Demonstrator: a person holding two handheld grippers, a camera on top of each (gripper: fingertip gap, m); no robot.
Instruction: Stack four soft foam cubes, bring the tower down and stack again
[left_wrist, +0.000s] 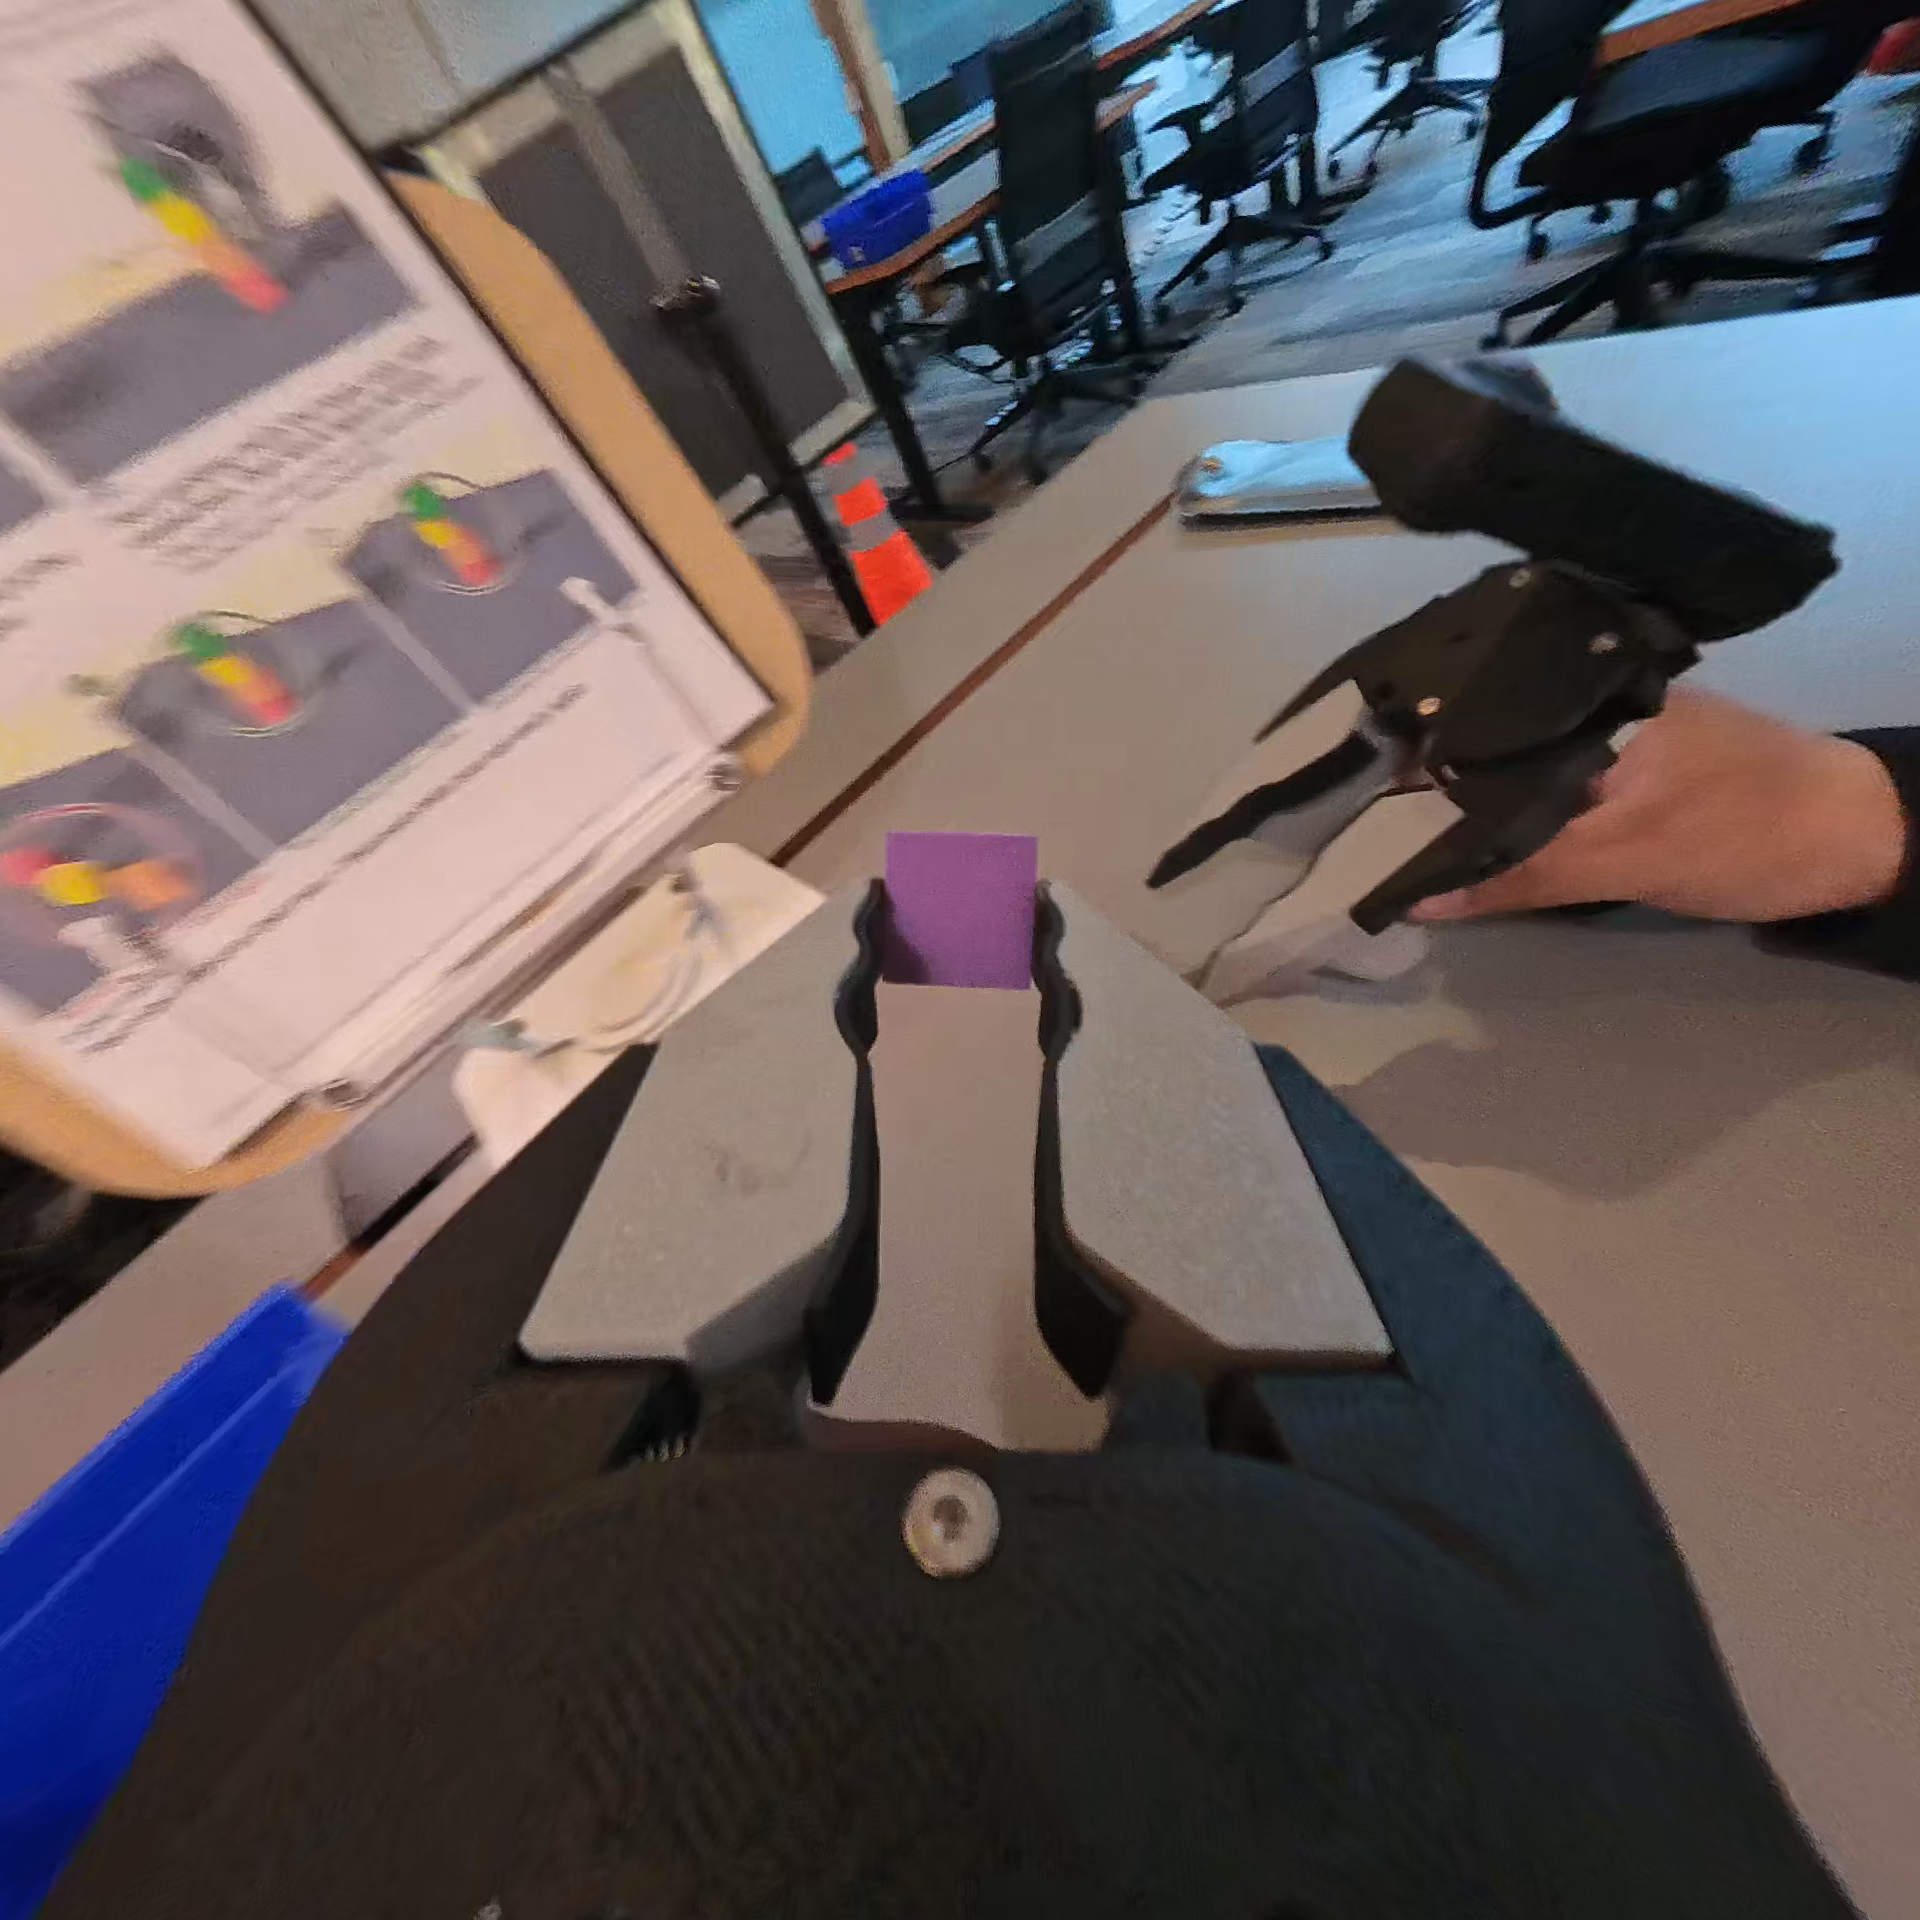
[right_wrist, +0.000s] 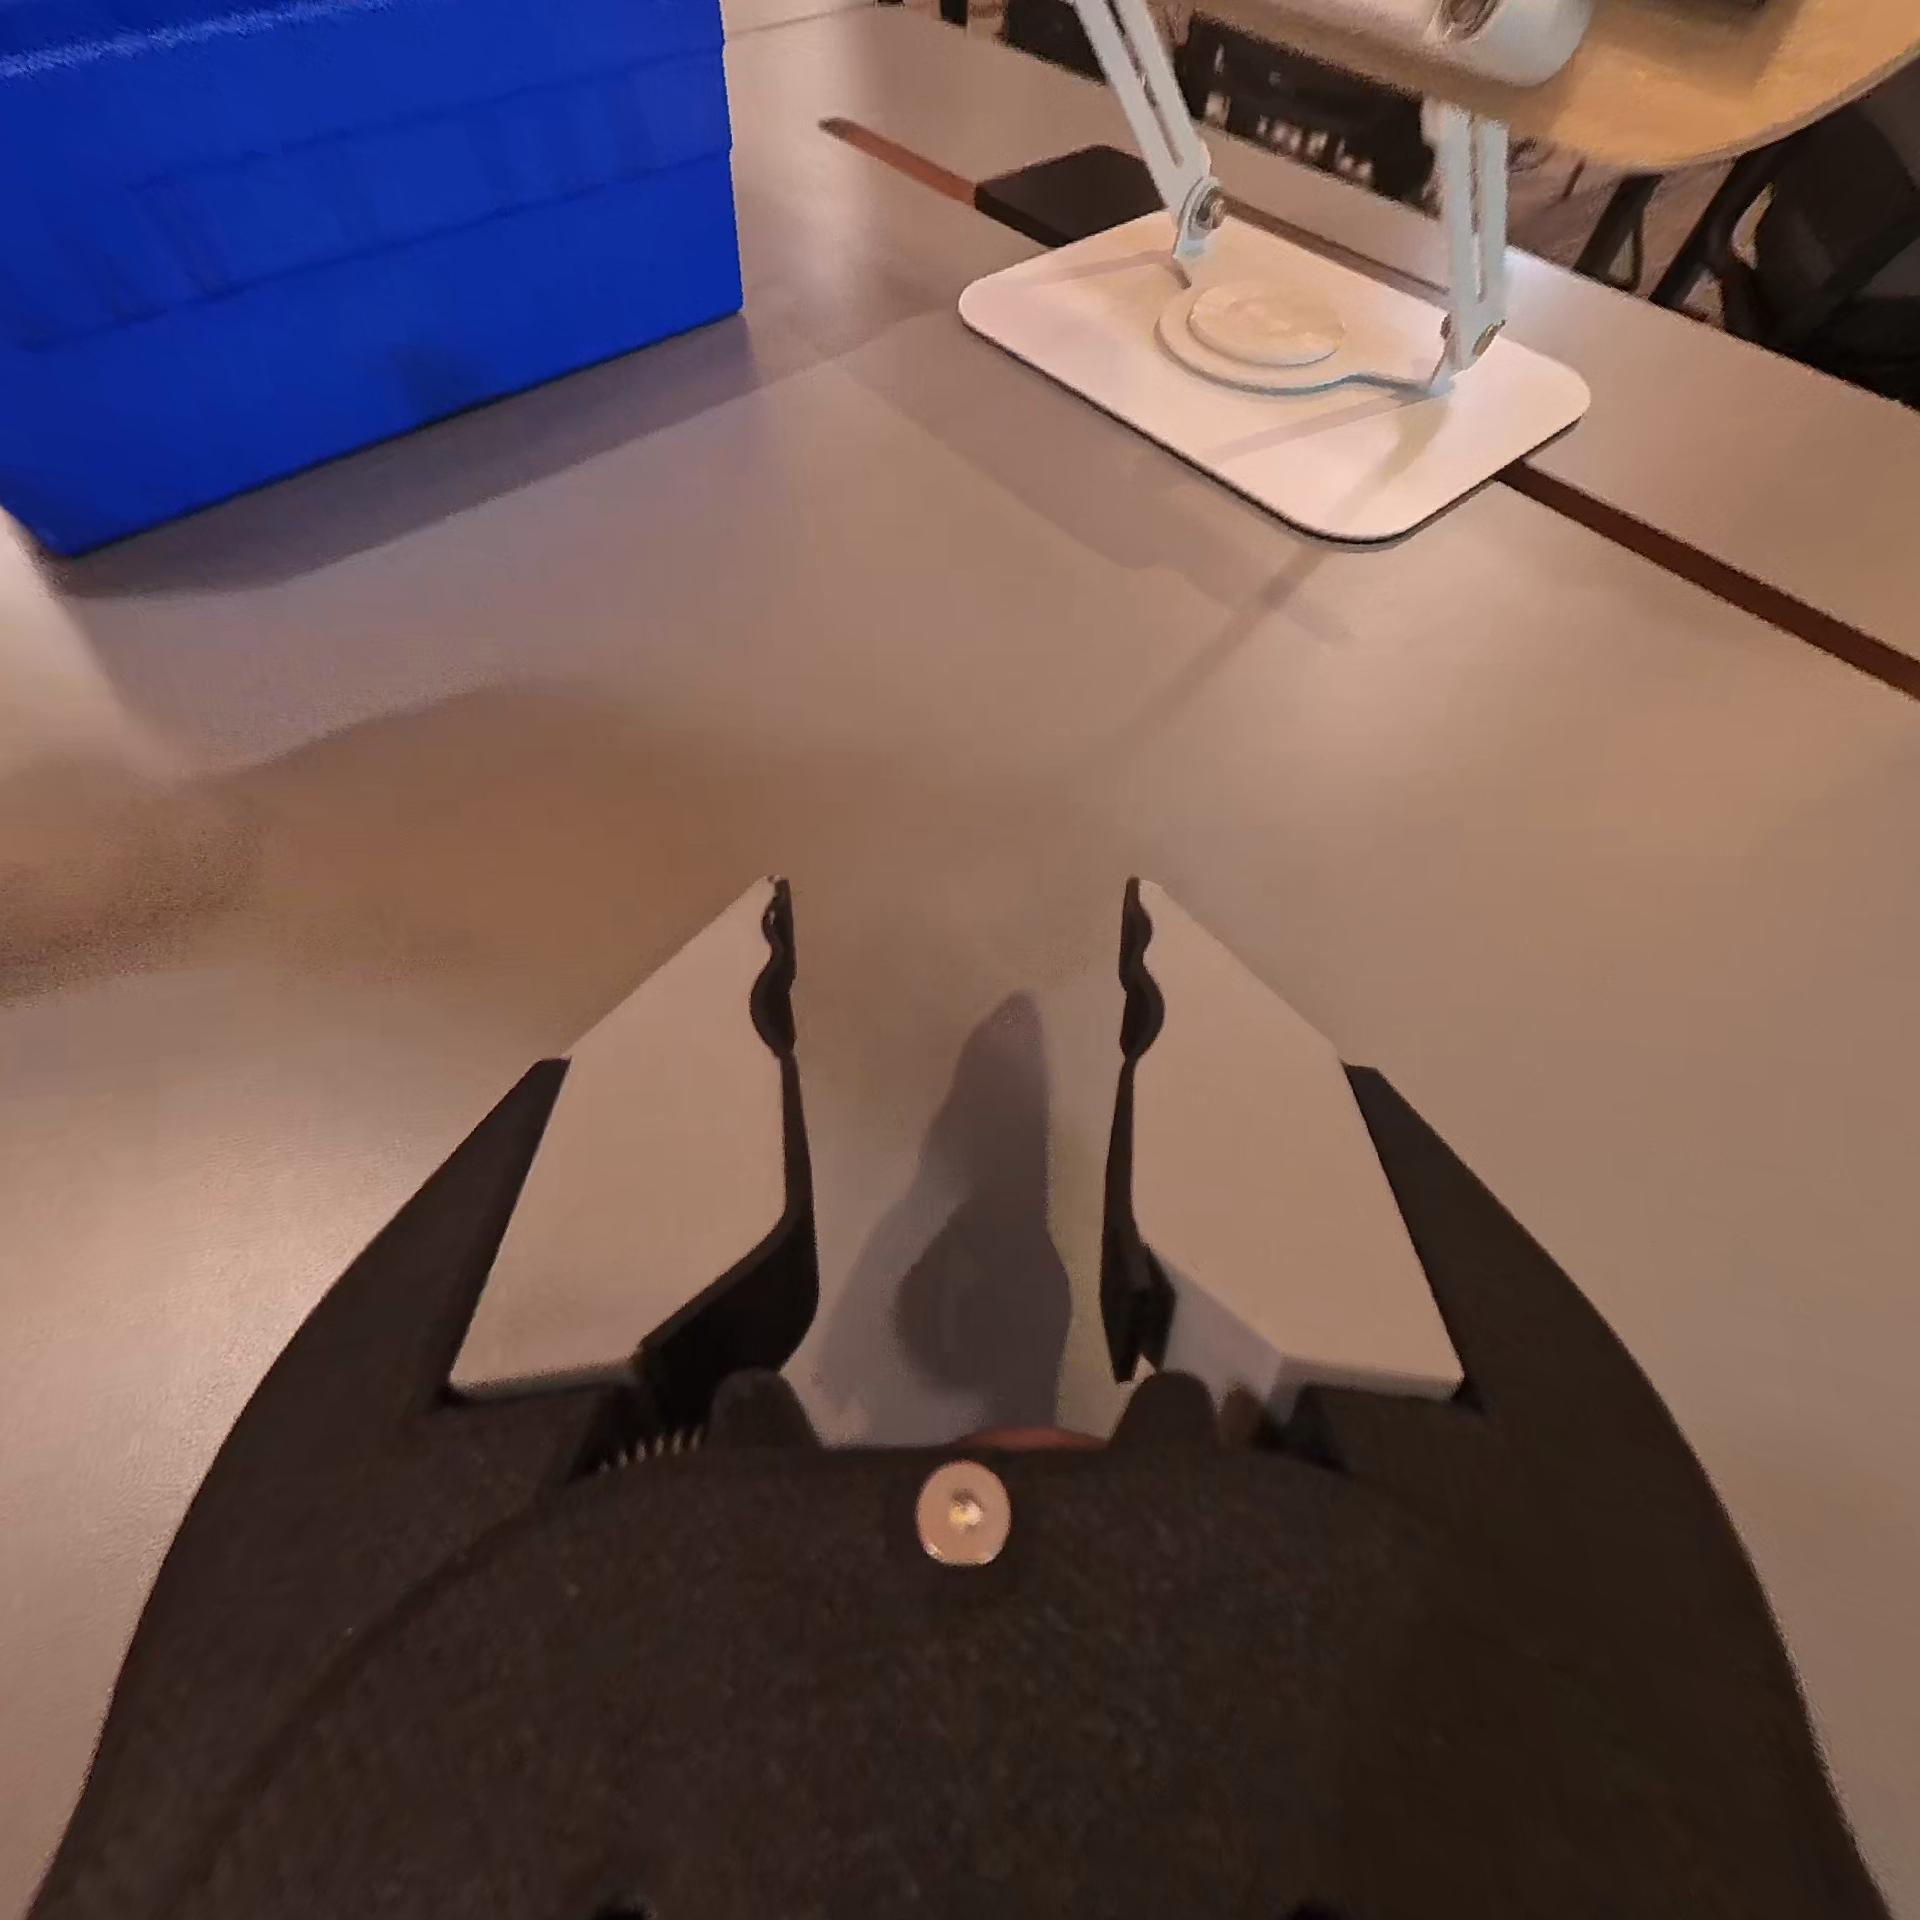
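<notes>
Nearest the lens in the left wrist view, the left tool (left_wrist: 958, 925) has a black ribbed plastic body with one silver screw, and its two grey, faceted fingers with wavy black inner pads are clamped on the sides of one purple soft foam cube (left_wrist: 960, 910), a matte, square-faced block held clear above the grey tabletop (left_wrist: 1558, 1195). Beyond it to the right, the right tool (left_wrist: 1273, 899) is tilted fingertips-down to the tabletop, its two dark fingers spread apart with nothing between them, and a bare hand (left_wrist: 1704, 821) with a dark sleeve grips it from behind, the hand low by the surface. In its own view the right tool (right_wrist: 956, 914) shows the same parted fingers over bare smooth tabletop (right_wrist: 935, 675). A blurred printed instruction sheet (left_wrist: 312, 540) leans on a rounded wooden board at left. One blue ribbed plastic bin (right_wrist: 364, 239) stands at far left on the tabletop, and one flat white stand base with hinged metal legs (right_wrist: 1278, 374) sits at far right. Only one cube is visible; several black office chairs (left_wrist: 1060, 187) and an orange cone stand beyond.
</notes>
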